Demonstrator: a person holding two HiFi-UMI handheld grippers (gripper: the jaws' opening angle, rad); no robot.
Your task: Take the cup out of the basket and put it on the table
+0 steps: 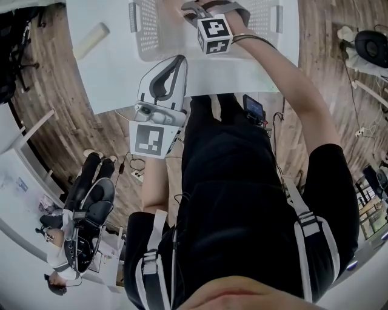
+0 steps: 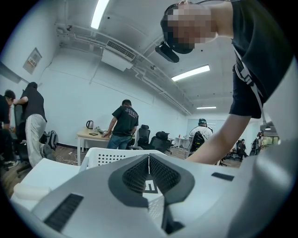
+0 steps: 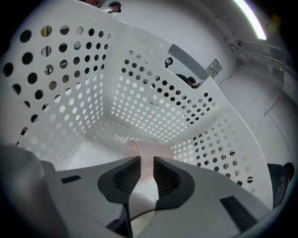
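**A:** Nearest first. How did the tongs stand?

**B:** The left gripper (image 1: 176, 65) was clenched. Its dark ribbed pads met in a thin line with nothing between them (image 2: 149, 160). It was held over the near edge of the white table (image 1: 109, 66), outside the basket. The right gripper (image 3: 146, 160) was released, with its jaws a little apart and no pad seen pressing.

**A:** And the task's thing?

**B:** There was one pale pink cup (image 3: 149, 149), smooth, matt and plain. It sat on the floor of the white perforated plastic basket (image 3: 139, 97), and part of it showed through the gap between the right jaws. It seemed to lie on its side. I couldn't make out its mouth, or whether it touched the pads.

**A:** Anything around it, or in the way?

**B:** The basket walls, dotted with round holes, rose on the three sides in view, and the right gripper (image 1: 189, 7) reached down inside them from above. I saw nothing else on the basket floor. Out on the table, well to the left of the basket (image 1: 148, 33), lay one cream cylinder (image 1: 91, 40).

**A:** Farther off?

**B:** In the left gripper view a person in a black shirt (image 2: 124, 123) stood at a wooden desk (image 2: 91, 135) with a kettle (image 2: 89, 124) on it. Black office chairs (image 2: 153, 139) stood beyond.

**A:** Counts?

**B:** One cup, one basket, one cylinder and two grippers.
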